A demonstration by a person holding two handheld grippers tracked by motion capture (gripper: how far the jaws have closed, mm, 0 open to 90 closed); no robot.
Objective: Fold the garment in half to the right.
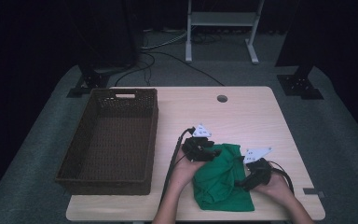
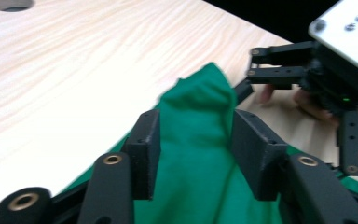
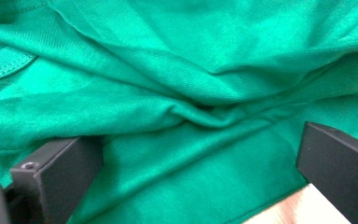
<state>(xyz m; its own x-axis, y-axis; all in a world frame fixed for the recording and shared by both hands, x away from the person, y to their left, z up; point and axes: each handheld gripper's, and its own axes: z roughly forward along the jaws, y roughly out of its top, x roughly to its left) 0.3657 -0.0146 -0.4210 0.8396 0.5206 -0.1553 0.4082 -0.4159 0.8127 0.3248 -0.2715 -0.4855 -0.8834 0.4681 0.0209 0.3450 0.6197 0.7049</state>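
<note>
A crumpled green cloth (image 1: 220,186) lies on the wooden table near its front edge. My left gripper (image 1: 213,153) hovers at the cloth's far left corner. In the left gripper view its jaws (image 2: 196,140) stand apart, and a raised fold of the cloth (image 2: 198,102) runs between the pads without being pinched. My right gripper (image 1: 240,183) sits low at the cloth's right side. In the right gripper view its jaws (image 3: 200,158) are spread wide over the wrinkled cloth (image 3: 168,70), and the pads do not press on it.
A long brown wicker basket (image 1: 108,185) with nothing in it takes up the table's left side. A round cable hole (image 1: 222,98) is in the bare tabletop (image 1: 242,116) at the back. A desk frame and cables are on the floor beyond.
</note>
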